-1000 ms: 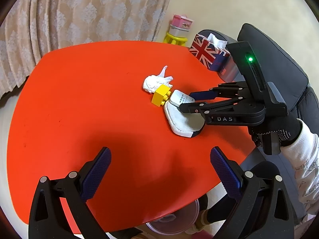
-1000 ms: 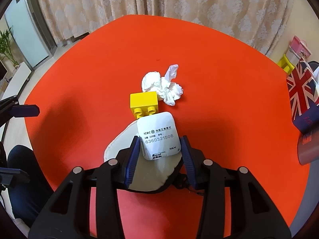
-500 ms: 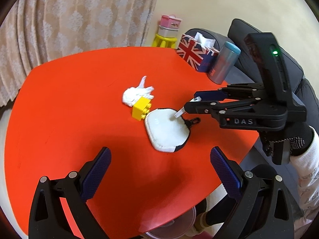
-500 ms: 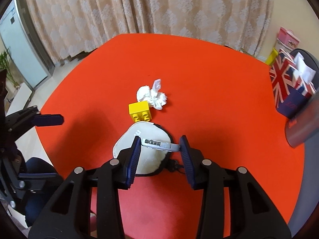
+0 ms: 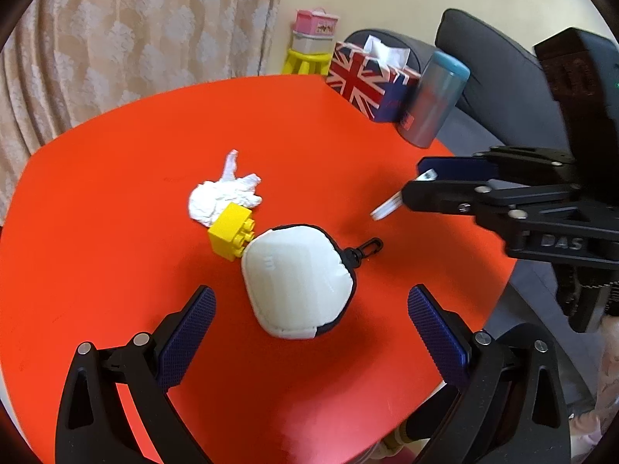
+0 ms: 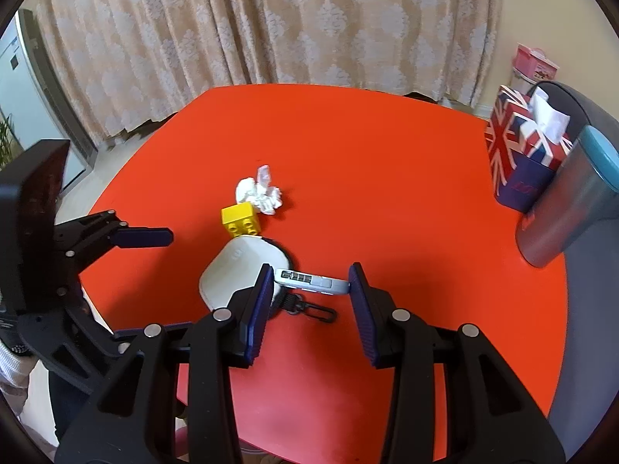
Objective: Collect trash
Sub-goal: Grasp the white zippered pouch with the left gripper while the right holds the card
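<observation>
My right gripper is shut on a small white bank token device and holds it above the red table; it also shows in the left wrist view with the device between its fingers. A crumpled white tissue lies mid-table beside a yellow toy brick. A white pouch with a black clip lies next to the brick. My left gripper is open and empty, just in front of the pouch.
A Union Jack tissue box and a grey-blue tumbler stand at the table's far right edge. A grey sofa lies behind them. A curtain hangs beyond the table.
My right gripper has lifted the white device off the pouch and carried it up and to the right. My left gripper has moved closer to the pouch.
</observation>
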A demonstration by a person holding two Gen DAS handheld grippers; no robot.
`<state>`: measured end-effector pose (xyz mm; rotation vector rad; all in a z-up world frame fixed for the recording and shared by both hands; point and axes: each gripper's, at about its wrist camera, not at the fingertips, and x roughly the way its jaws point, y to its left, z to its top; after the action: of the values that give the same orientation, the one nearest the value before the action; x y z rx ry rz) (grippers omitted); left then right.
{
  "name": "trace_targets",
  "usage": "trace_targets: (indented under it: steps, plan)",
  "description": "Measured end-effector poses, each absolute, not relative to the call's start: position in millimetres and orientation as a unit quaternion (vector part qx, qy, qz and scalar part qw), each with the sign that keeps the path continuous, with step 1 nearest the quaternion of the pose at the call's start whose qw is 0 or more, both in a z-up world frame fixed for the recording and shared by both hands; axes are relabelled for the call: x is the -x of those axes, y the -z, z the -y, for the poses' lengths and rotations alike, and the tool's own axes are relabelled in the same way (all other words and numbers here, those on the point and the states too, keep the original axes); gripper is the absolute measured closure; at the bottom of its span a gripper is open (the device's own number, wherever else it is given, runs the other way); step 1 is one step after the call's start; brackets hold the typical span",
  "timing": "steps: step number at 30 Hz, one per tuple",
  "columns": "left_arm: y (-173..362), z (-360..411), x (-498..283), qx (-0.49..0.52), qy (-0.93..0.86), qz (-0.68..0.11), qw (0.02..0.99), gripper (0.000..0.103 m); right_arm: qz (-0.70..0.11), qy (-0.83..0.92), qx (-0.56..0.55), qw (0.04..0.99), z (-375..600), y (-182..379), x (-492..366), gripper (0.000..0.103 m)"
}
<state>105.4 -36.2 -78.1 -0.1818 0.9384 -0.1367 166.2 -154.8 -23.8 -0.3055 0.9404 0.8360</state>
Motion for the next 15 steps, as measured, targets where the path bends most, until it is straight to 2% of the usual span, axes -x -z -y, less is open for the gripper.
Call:
trace_targets:
  steps: [15]
  plan:
    - [121.9, 47.2, -144.3, 0.064, 0.038, -0.501, 0.862, 0.008, -0.441, -0.379, 0.123, 0.804, 176.7, 27.9, -173.9, 0.063]
